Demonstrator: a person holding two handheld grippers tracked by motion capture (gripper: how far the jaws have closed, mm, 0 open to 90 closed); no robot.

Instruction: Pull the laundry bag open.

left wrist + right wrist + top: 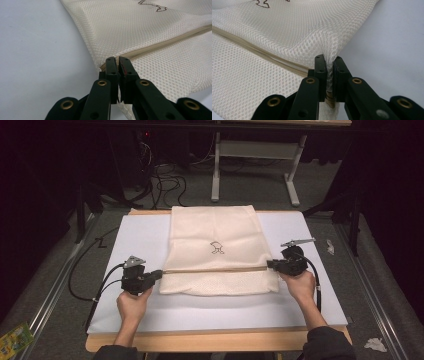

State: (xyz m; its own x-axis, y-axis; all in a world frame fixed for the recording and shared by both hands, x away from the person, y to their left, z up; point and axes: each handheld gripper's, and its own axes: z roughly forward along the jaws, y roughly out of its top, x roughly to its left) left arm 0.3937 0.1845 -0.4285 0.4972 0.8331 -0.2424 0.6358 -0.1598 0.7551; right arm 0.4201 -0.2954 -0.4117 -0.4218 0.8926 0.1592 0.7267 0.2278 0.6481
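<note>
A cream mesh bag with a small dark printed figure lies flat on the white table mat. A tan zipper runs straight across it from side to side. My left gripper is shut on the bag's left edge at the zipper end; up close its jaws pinch the mesh bag there. On the opposite edge my right gripper is shut on the mesh at the zipper's other end, with mesh bag fabric bunched between the jaws.
The mat lies on a wooden tabletop. A white table frame and cables stand on the grey floor behind. Crumpled paper scraps lie on the floor at right, a green packet at lower left.
</note>
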